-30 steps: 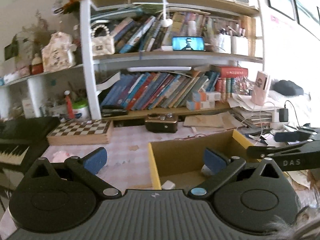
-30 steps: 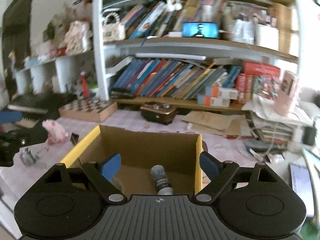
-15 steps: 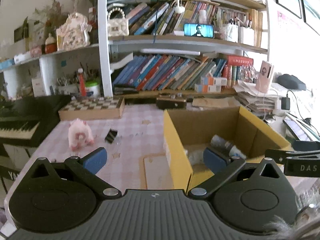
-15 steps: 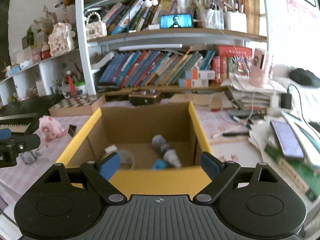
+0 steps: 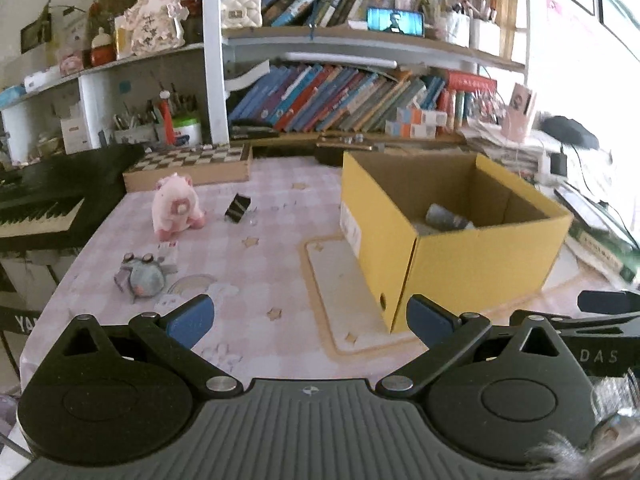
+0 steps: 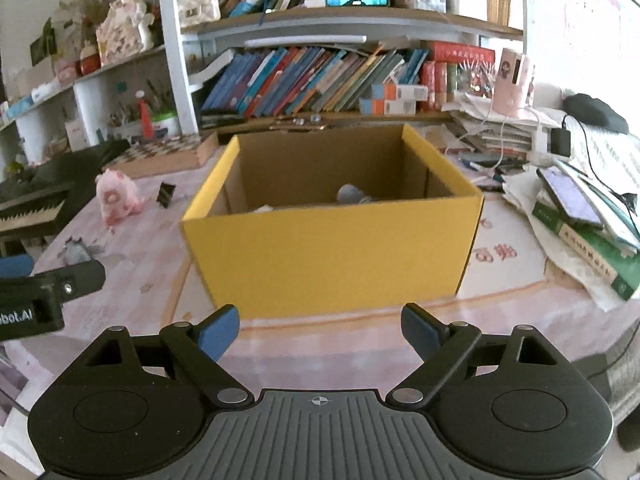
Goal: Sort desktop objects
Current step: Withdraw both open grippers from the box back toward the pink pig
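Note:
A yellow cardboard box (image 5: 484, 268) (image 6: 332, 248) stands on the pink checked tablecloth with a grey bottle (image 5: 446, 216) (image 6: 352, 194) lying inside. Left of it lie a pink plush pig (image 5: 176, 210) (image 6: 116, 198), a small black binder clip (image 5: 238, 208) (image 6: 166, 194) and a grey-blue mouse toy (image 5: 142, 276) (image 6: 76, 252). My left gripper (image 5: 310, 316) hangs open over the table's near edge, nothing between its blue pads. My right gripper (image 6: 320, 330) is open and empty in front of the box's near wall. Each gripper shows at the edge of the other's view.
A chessboard box (image 5: 188, 162) and a black keyboard (image 5: 40, 208) sit at the back left. Bookshelves (image 6: 320, 76) fill the back. Stacked books, papers, a phone (image 6: 572, 200) and cables crowd the right side.
Both grippers have pulled back toward the near table edge and sunk; the box now looks farther away and its outer walls show. The toys left of the box came into view.

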Demonstrator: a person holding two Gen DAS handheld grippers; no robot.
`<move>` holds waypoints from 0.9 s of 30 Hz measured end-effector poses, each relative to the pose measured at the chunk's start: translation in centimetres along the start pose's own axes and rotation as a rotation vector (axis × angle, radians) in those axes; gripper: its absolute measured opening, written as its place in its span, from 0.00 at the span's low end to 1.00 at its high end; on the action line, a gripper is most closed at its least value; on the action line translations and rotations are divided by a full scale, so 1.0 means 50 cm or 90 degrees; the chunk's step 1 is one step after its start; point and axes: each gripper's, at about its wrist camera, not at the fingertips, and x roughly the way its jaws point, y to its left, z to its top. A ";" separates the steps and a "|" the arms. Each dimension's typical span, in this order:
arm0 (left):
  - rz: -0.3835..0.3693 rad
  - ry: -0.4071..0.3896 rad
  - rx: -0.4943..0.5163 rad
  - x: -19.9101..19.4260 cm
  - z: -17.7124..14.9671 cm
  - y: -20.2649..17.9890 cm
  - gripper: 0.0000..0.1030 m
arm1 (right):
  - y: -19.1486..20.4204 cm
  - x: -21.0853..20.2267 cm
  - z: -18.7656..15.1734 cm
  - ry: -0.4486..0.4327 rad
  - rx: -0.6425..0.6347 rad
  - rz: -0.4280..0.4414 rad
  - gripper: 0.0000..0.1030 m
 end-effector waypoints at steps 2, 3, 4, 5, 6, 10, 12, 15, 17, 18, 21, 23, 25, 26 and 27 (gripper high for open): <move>-0.008 0.008 0.005 -0.009 -0.008 0.013 1.00 | 0.015 -0.005 -0.011 0.009 0.005 -0.007 0.91; -0.012 0.010 0.006 -0.014 -0.012 0.020 1.00 | 0.022 -0.008 -0.016 0.014 0.007 -0.011 0.91; -0.016 0.011 0.008 -0.018 -0.015 0.025 1.00 | 0.029 -0.011 -0.021 0.019 0.008 -0.014 0.91; -0.021 0.012 0.010 -0.023 -0.019 0.031 1.00 | 0.037 -0.013 -0.026 0.024 0.008 -0.016 0.91; -0.025 0.012 0.011 -0.028 -0.022 0.036 1.00 | 0.048 -0.017 -0.032 0.028 0.008 -0.018 0.91; -0.038 0.020 0.020 -0.045 -0.038 0.058 1.00 | 0.082 -0.031 -0.053 0.036 0.005 -0.016 0.92; -0.043 0.024 0.023 -0.054 -0.047 0.070 1.00 | 0.097 -0.038 -0.062 0.037 0.007 -0.017 0.92; -0.045 0.026 0.024 -0.067 -0.059 0.090 1.00 | 0.117 -0.045 -0.074 0.042 0.011 -0.020 0.92; -0.039 0.029 0.028 -0.075 -0.068 0.103 1.00 | 0.131 -0.048 -0.083 0.046 0.013 -0.020 0.92; -0.036 0.031 0.030 -0.079 -0.071 0.108 1.00 | 0.138 -0.049 -0.085 0.047 0.014 -0.020 0.92; -0.030 0.034 0.032 -0.091 -0.082 0.129 1.00 | 0.160 -0.053 -0.096 0.052 0.015 -0.017 0.92; -0.026 0.033 0.026 -0.098 -0.088 0.146 1.00 | 0.172 -0.053 -0.101 0.057 0.014 -0.015 0.92; -0.020 0.034 0.019 -0.104 -0.093 0.163 1.00 | 0.187 -0.054 -0.107 0.062 0.010 -0.011 0.92; -0.017 0.036 0.014 -0.107 -0.097 0.173 1.00 | 0.195 -0.054 -0.109 0.064 0.006 -0.008 0.92; -0.014 0.037 0.010 -0.108 -0.099 0.180 1.00 | 0.203 -0.055 -0.112 0.066 0.004 -0.006 0.92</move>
